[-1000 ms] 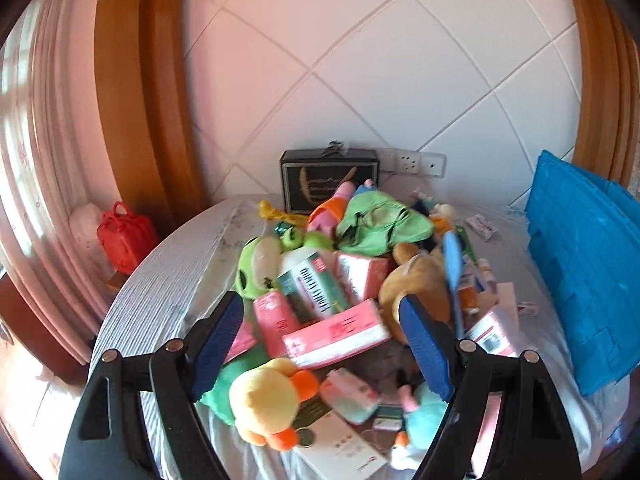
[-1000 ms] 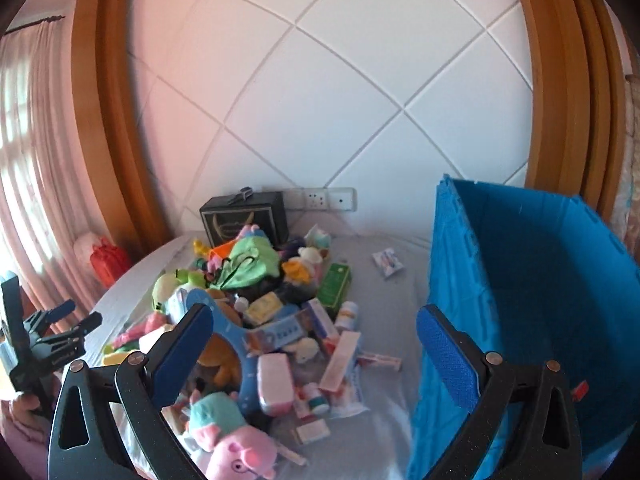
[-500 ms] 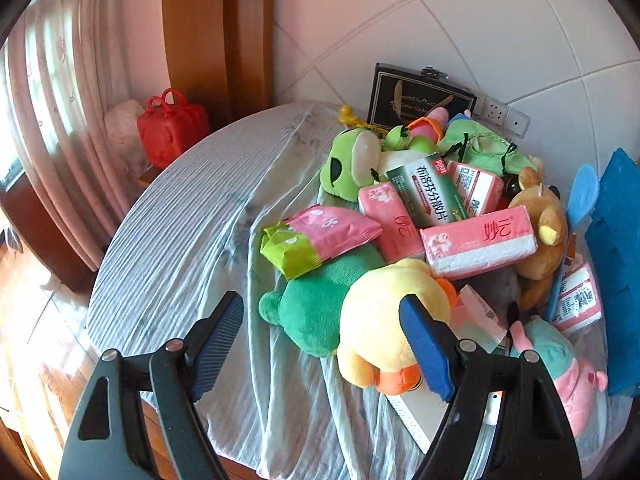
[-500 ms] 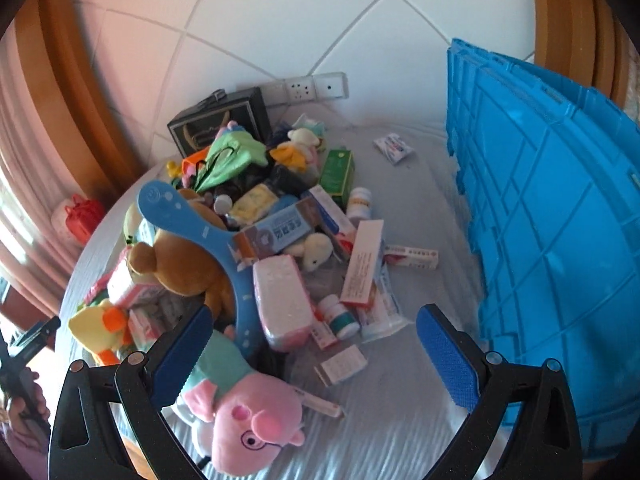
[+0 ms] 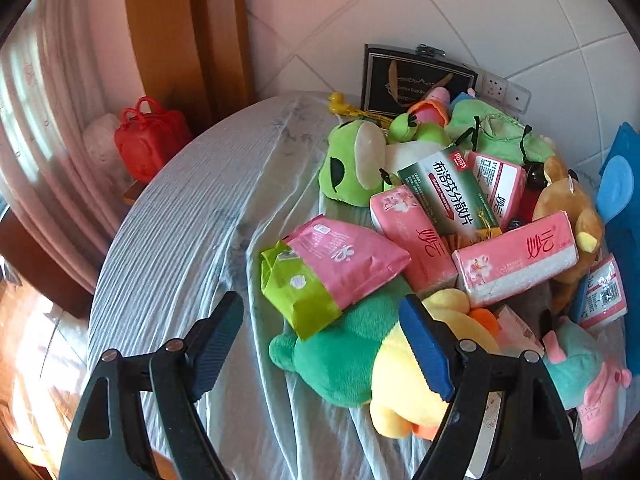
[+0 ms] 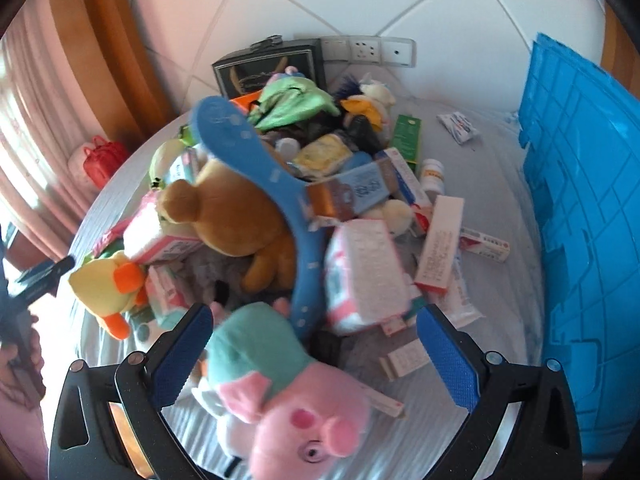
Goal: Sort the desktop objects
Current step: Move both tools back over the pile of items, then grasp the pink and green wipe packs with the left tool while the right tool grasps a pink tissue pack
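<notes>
A heap of toys, tissue packs and medicine boxes covers the round table [image 5: 192, 248]. My left gripper [image 5: 324, 344] is open and empty, low over the heap's near left edge, with a green plush [image 5: 336, 360], a yellow duck plush [image 5: 404, 392] and a pink and green packet [image 5: 332, 272] between and just beyond its fingers. My right gripper [image 6: 316, 356] is open and empty, straddling a pink pig plush [image 6: 288, 396]. A brown bear [image 6: 236, 216] and a blue long-handled paddle [image 6: 256, 172] lie just beyond it.
A blue plastic crate [image 6: 584, 240] stands at the table's right edge. A black gift box [image 5: 416, 80] leans on the tiled wall behind the heap. A red bag [image 5: 148, 144] sits off the table to the left. The left gripper shows in the right wrist view [image 6: 36, 280].
Both grippers have dropped lower and closer to the heap. The left now reaches the green and duck plush; the right has come over the pig plush. Both stay open.
</notes>
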Demonstrator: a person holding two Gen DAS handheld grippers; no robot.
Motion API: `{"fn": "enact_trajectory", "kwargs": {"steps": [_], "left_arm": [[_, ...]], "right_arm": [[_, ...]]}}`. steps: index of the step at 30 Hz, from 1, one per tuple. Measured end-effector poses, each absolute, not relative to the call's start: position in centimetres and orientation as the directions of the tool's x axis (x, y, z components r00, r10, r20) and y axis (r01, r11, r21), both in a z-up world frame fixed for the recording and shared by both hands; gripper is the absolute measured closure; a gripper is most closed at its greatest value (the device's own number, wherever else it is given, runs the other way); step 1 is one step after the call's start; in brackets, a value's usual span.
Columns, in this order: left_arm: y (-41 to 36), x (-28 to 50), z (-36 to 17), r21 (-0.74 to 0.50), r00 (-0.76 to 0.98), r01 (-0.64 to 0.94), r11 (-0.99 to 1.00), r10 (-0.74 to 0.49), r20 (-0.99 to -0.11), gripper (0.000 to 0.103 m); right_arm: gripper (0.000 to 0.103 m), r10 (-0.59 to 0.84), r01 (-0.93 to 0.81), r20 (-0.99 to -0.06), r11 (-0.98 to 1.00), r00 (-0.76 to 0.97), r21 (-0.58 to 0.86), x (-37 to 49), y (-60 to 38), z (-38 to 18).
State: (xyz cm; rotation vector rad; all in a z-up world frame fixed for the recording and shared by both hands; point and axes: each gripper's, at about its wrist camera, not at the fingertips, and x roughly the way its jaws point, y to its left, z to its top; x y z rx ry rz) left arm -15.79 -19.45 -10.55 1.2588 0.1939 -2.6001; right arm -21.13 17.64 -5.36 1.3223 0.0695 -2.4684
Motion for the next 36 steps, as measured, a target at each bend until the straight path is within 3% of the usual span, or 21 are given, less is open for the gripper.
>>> {"fn": "enact_trajectory", "kwargs": {"steps": [7,14,24,30,32,36], "left_arm": [[-24.6,-19.2,-14.7,-0.061,-0.539,0.055,-0.997,0.022,-0.842,0.023],[-26.6,-20.1,-13.2,-0.154,-0.521,-0.028,-0.988,0.146,-0.841,0.023],[-25.1,-27.1,-15.3,-0.215,-0.347,0.226,-0.95,0.128,-0.929,0.023],[-24.7,-29.7,-18.3,-0.136,-0.229,0.395,-0.908,0.046,-0.972,0.023],[-24.8,-30.2,-19.4,-0.132,-0.202,0.418,-0.899,0.049,-0.978,0.017],[-24.8,-29.9,-20.0,-0.098,-0.184,0.405,-0.909,0.024,-0.983,0.016]], "right_arm": [[0.0,-0.277,0.259,-0.803,-0.953,-0.527,0.159,-17.7,8.4,-6.6],[0.0,-0.199,0.086,-0.811,-0.979,-0.55,0.182,-15.1,2.9,-7.3],[0.0,-0.062,-0.107,-0.825,-0.983,-0.562,0.147,-15.4,9.3,-6.6],[0.0,-0.141,-0.029,-0.837,-0.982,-0.529,0.184,-19.9,12.8,-8.0],[0.0,-0.174,0.02,-0.844,-0.981,-0.507,0.191,-21.5,13.0,-8.7],[0.0,-0.249,0.125,-0.848,-0.969,-0.468,0.215,-24.2,12.0,-9.9]]}}
